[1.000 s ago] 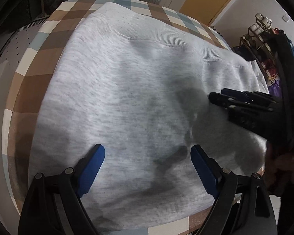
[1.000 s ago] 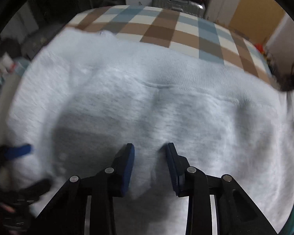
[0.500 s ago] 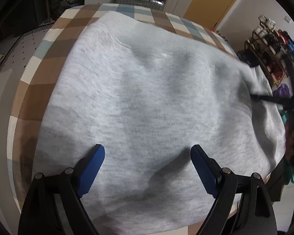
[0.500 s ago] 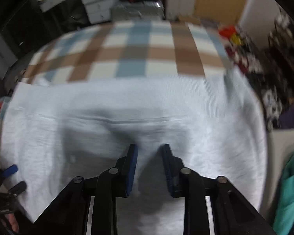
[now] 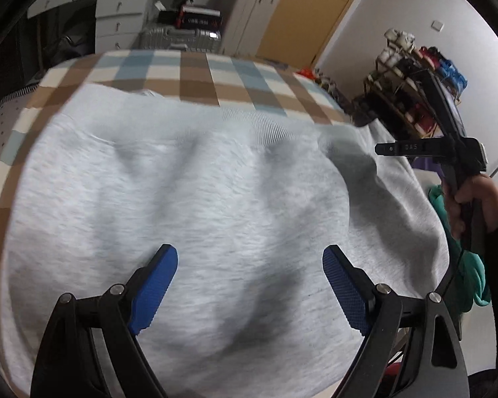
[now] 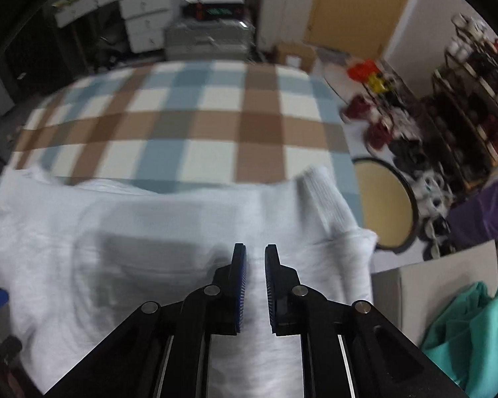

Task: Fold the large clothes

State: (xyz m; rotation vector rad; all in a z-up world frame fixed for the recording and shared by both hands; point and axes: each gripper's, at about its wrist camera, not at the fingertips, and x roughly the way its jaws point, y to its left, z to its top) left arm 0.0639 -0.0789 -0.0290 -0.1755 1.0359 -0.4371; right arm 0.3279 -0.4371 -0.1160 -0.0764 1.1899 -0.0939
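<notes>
Sweatshirt lies flat on the checked desk, beneath both jaws | your left gripper gapes wide, empty | your right gripper nearly closed, jaws opening, seemingly nothing pinched (blurred) | soft, light, floppy: pinch ribbed hem ahead of jaws.

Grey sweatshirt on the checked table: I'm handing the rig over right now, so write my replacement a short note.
Left gripper: jaws wide open, nothing between them, above the near part of the grey sweatshirt.
Right gripper: jaws narrow and opening, a small gap showing; no cloth visibly pinched. It is over the sweatshirt's right side, near the ribbed cuff.
The sweatshirt lies spread on the checked tablecloth, rumpled; its ribbed band faces the far edge.
Done: garment laid out; no clear fold visible.
Left: grip the edges, fold, and smooth.
</notes>
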